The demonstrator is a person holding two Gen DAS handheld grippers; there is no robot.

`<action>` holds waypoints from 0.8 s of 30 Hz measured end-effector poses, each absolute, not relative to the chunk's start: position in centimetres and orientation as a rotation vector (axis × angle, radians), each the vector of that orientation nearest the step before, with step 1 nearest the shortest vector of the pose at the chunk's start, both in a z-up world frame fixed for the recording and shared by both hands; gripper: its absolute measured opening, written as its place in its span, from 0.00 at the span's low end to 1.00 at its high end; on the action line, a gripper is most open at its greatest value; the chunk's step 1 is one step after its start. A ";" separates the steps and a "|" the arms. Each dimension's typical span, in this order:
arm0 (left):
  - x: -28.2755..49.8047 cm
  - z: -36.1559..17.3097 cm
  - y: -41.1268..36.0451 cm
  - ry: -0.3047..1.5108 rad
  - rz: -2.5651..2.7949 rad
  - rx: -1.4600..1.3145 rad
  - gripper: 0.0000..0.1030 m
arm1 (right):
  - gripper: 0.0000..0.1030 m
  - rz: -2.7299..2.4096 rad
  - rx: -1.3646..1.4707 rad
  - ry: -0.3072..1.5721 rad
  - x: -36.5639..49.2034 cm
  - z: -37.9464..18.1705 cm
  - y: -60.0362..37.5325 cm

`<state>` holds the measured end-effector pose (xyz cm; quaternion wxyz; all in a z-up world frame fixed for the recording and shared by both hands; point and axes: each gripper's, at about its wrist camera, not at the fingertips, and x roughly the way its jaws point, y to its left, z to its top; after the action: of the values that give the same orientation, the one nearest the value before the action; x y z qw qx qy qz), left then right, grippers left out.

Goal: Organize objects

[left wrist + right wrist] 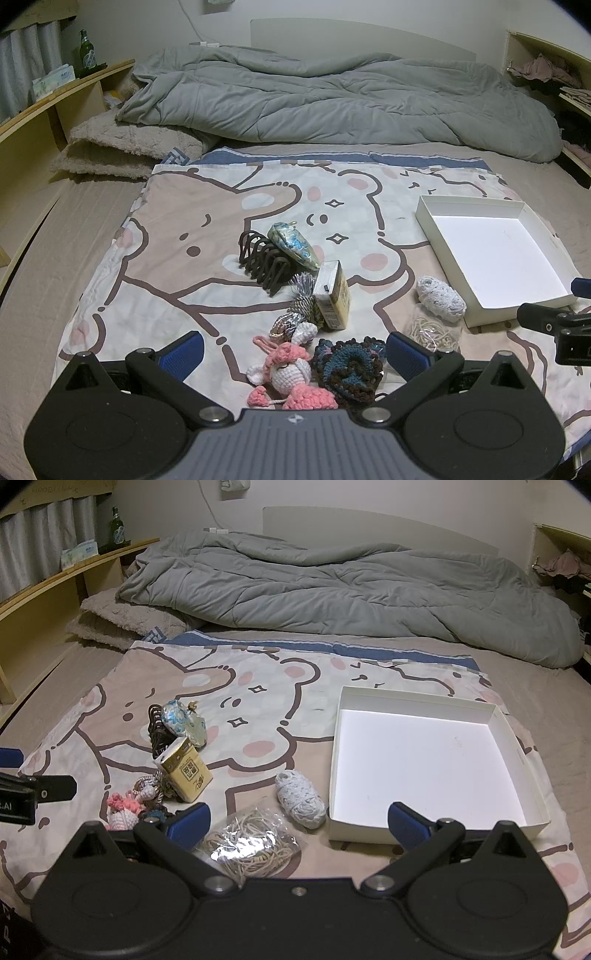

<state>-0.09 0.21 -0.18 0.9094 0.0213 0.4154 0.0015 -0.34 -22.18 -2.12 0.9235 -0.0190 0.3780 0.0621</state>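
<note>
**Both grippers spread wide over the clutter, nothing picked up yet**

Left gripper hangs with its jaws fully apart and empty, angled down at the cluster of small things on the bear-print sheet that covers the bed. Right gripper is likewise released and holds nothing; between its blue pads lie the bag of rubber bands and the near wall of the white box.

By my reading the sorting has not begun: the box is bare inside, and every item lies outside it to its left. The next move calls for one gripper to come down on a single item and close without dragging its neighbours, since several touch or overlap.

Nearest the left gripper are the pink crochet doll and, touching it, the dark crochet piece. Beyond them stands the gold carton, with a tasselled cord charm against its side. Further back, the dark hair claw touches the blue patterned pouch. The white lace roll lies just beside the box, an easy first candidate for the right gripper.
</note>
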 end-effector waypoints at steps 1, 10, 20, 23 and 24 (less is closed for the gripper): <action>-0.1 -0.2 0.2 0.857 0.003 0.044 1.00 | 1.00 0.128 -0.039 0.776 -0.3 -2.1 -22.2; -0.1 -0.2 0.2 0.857 0.002 0.043 1.00 | 1.00 0.128 -0.039 0.777 -0.3 -2.1 -22.2; -0.1 -0.2 0.2 0.858 0.002 0.043 1.00 | 1.00 0.128 -0.040 0.778 -0.4 -2.2 -22.2; -0.1 -0.2 0.2 0.858 0.000 0.042 1.00 | 1.00 0.128 -0.040 0.778 -0.4 -2.2 -22.2; -0.1 -0.2 0.2 0.858 0.000 0.041 1.00 | 1.00 0.128 -0.040 0.778 -0.4 -2.3 -22.2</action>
<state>-0.10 0.22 -0.18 0.9093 0.0197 0.4157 -0.0001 -0.40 -22.18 -2.28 0.9231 -0.0194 0.3791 0.0623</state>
